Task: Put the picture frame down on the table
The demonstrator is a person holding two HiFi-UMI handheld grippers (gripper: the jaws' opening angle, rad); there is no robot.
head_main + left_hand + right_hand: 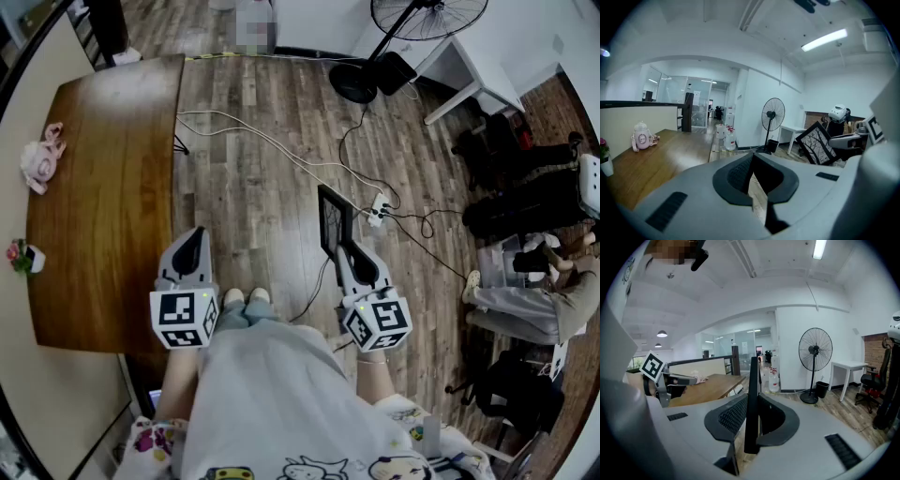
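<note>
A black picture frame [334, 221] with a tree print stands upright in my right gripper [354, 254], held over the wooden floor to the right of the table. In the right gripper view the picture frame [752, 404] shows edge-on, pinched between the two jaws. From the left gripper view the picture frame [817, 144] appears at the right, face towards me. My left gripper [191, 253] hangs over the brown table's [103, 206] right edge, jaws together with nothing between them, as the left gripper [751, 180] view also shows.
On the table's left side sit a pink bottle [41, 157] and a small flower pot [23, 255]. Cables and a power strip [378, 208] lie on the floor ahead. A standing fan [412, 23], a white desk [469, 70] and seated people at the right.
</note>
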